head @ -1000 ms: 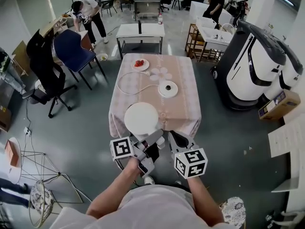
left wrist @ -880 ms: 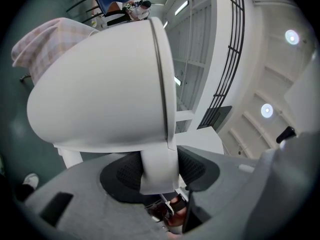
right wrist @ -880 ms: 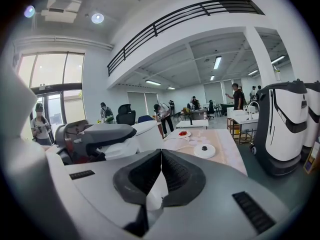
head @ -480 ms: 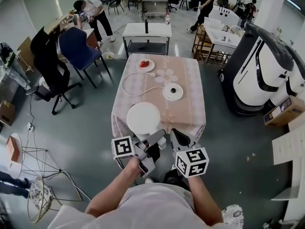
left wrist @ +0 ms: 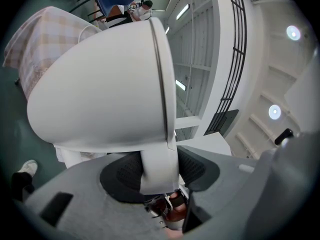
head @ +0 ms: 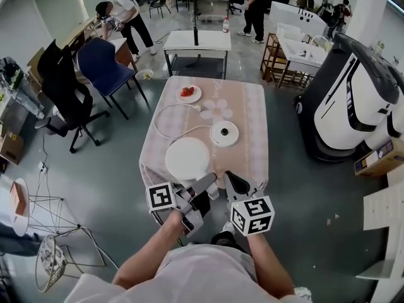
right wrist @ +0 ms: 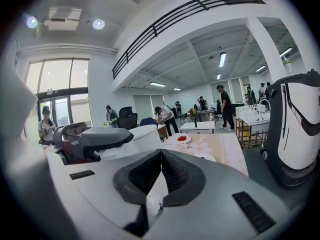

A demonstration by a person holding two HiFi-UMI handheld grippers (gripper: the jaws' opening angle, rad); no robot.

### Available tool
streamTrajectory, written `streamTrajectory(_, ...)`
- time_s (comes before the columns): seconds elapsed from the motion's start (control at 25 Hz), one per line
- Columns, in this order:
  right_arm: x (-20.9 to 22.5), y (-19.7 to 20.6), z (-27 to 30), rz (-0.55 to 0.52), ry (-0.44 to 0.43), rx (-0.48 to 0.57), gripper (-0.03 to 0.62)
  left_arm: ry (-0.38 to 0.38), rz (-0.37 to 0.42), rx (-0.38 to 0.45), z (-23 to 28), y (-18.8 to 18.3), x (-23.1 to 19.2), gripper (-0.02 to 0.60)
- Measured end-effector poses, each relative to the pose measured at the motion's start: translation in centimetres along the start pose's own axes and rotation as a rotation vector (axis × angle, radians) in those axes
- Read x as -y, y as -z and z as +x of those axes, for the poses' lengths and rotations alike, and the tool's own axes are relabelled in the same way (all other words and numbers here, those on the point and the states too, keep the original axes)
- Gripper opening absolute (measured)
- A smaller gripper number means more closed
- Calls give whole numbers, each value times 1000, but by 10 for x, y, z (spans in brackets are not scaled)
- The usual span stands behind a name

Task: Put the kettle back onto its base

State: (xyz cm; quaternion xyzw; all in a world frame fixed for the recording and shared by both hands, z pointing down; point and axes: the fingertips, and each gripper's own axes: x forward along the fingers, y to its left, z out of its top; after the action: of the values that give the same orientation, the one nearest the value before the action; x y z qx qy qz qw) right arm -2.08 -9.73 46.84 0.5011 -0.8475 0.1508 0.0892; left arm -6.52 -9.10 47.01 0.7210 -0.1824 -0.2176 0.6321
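A white kettle [head: 187, 158] hangs over the near edge of the cloth-covered table [head: 249, 160], and it fills the left gripper view [left wrist: 100, 94]. My left gripper [head: 205, 185] is shut on the kettle's handle [left wrist: 159, 166], pads pressed on both sides. The round white base [head: 224, 133] with a dark centre lies further back on the table, and its white cable [head: 165, 115] loops to the left. My right gripper [head: 234, 180] stays beside the kettle with its jaws together [right wrist: 161, 154], holding nothing I can name. The right gripper view also shows the kettle [right wrist: 142, 136] and the base [right wrist: 205, 157].
A white plate with red food [head: 189, 93] sits at the table's far end. A blue chair [head: 104, 65] and a black chair [head: 63, 87] stand to the left, and a large white machine [head: 350, 100] to the right. A white side table [head: 196, 43] and several people are beyond.
Both grippers and the kettle have come closer to the table, which now sits larger and nearer in view. The grip on the handle is unchanged. People in the background have walked.
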Motion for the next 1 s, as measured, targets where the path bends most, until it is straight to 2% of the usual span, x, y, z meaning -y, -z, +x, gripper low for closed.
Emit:
streamTrajectory(0.64,90,-28,13,9,-68,11,5,-25,7,42,94,-4,-2,199)
streamTrajectory(1.0,120,-38,10,16,-94,28,5,-25,18,54,124,4,3,199)
